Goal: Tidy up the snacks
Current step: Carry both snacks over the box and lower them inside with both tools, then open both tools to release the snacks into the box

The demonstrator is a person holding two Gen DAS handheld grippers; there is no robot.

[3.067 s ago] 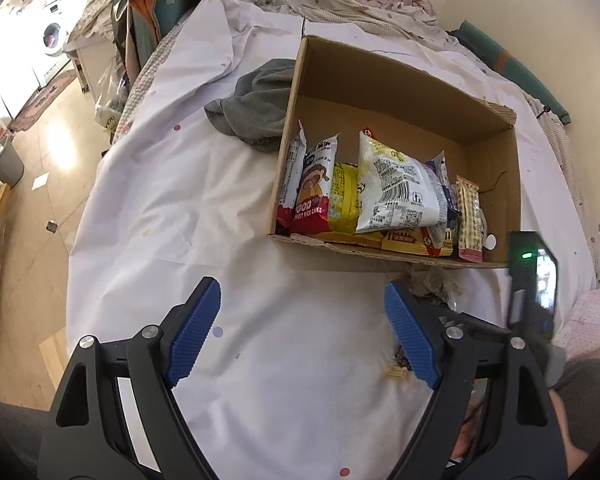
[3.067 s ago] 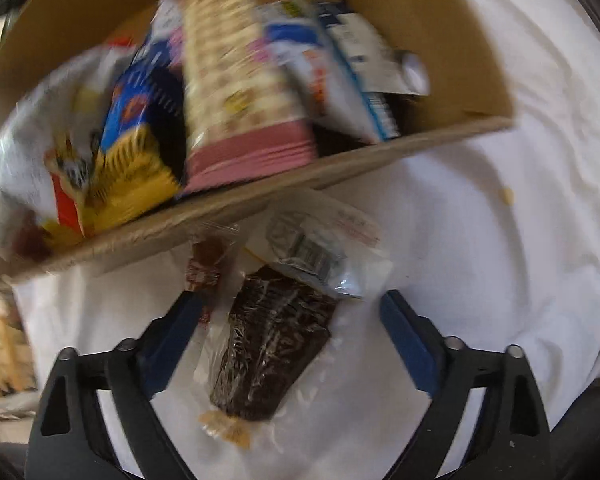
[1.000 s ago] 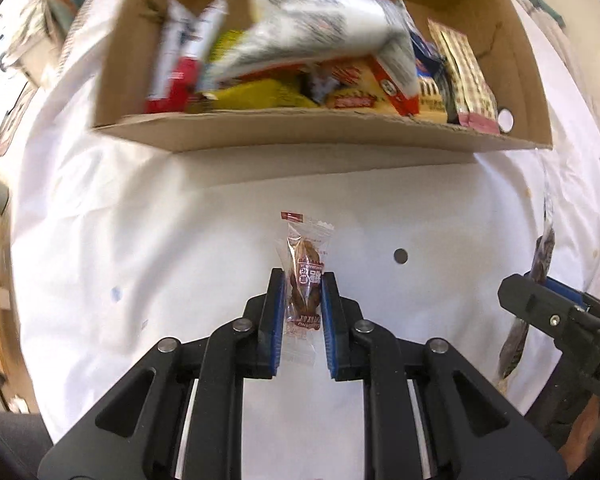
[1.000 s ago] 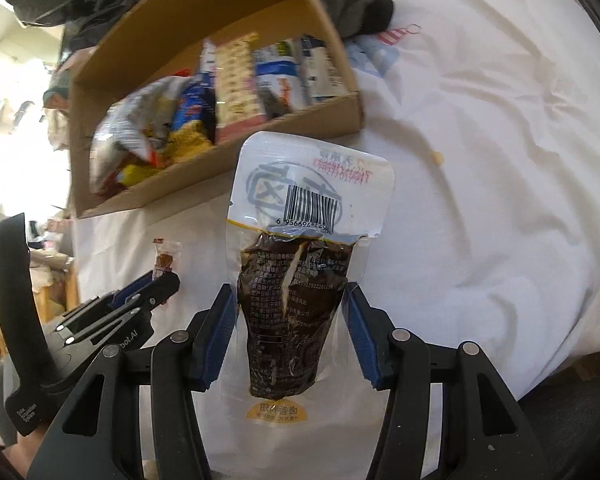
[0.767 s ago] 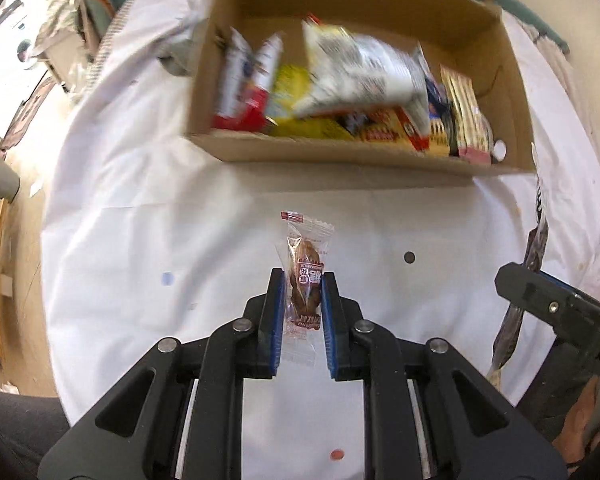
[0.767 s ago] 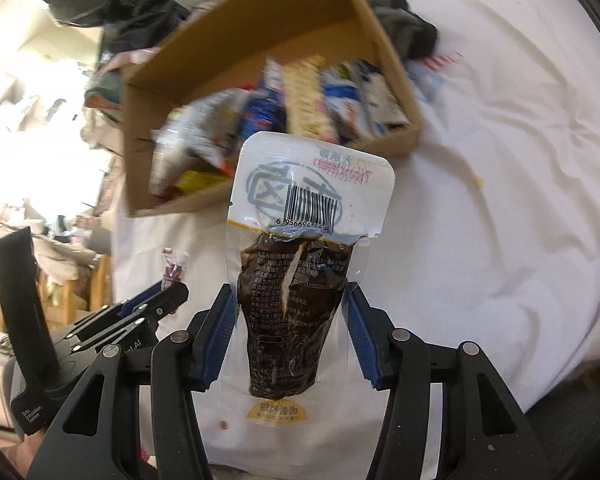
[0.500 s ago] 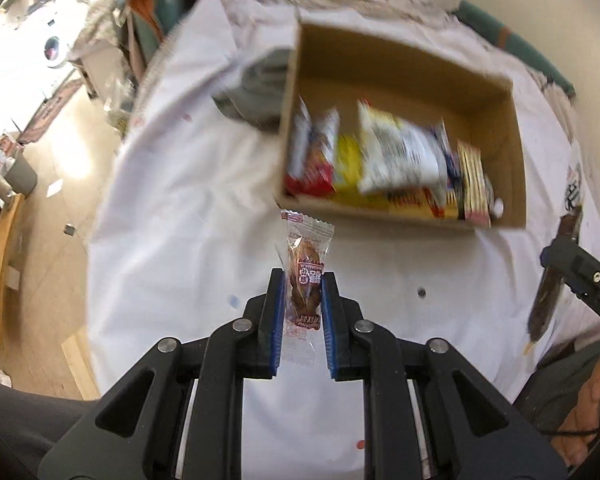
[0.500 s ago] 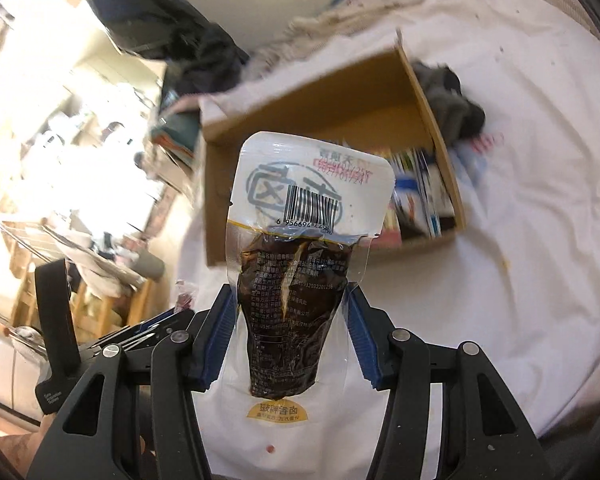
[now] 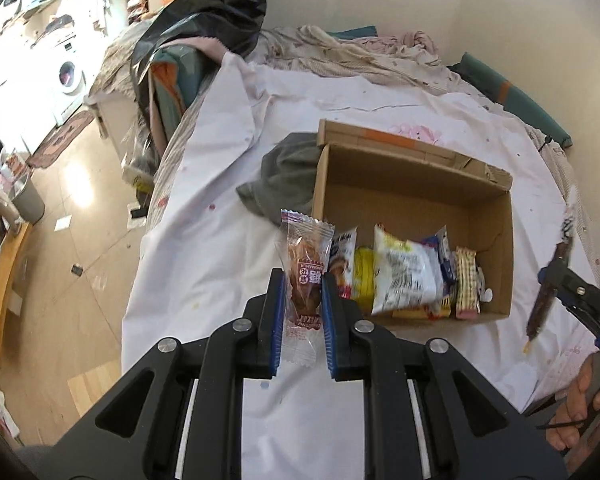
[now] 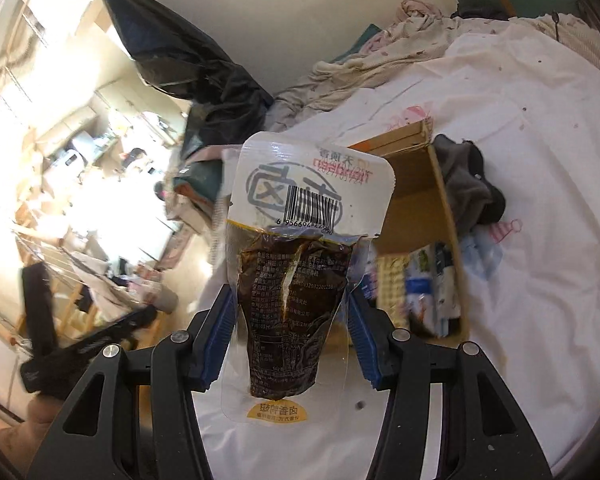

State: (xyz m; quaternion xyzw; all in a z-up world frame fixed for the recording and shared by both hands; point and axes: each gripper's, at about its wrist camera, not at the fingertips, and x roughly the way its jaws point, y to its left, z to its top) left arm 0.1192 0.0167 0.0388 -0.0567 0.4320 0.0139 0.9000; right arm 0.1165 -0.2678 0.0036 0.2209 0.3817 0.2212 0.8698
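Fingers (image 9: 277, 320) of the left gripper (image 9: 302, 322) pinch a small wrapped snack (image 9: 305, 280), while the right gripper (image 10: 291, 336) clamps a dark sealed pouch (image 10: 296, 304); both packets hang in the air above the white sheet (image 9: 204, 248). Several packets already stand in the cardboard box (image 9: 416, 184), so judging by that, only these two seem left to drop in.

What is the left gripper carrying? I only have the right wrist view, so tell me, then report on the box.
Observer: The left gripper is shut on a small clear-wrapped brown snack, held upright between its pads.
Operator: Now the box. My pouch blocks most of it.
Observer: The cardboard box has its snack packets standing in a row against the near wall. The far part of its floor is bare.
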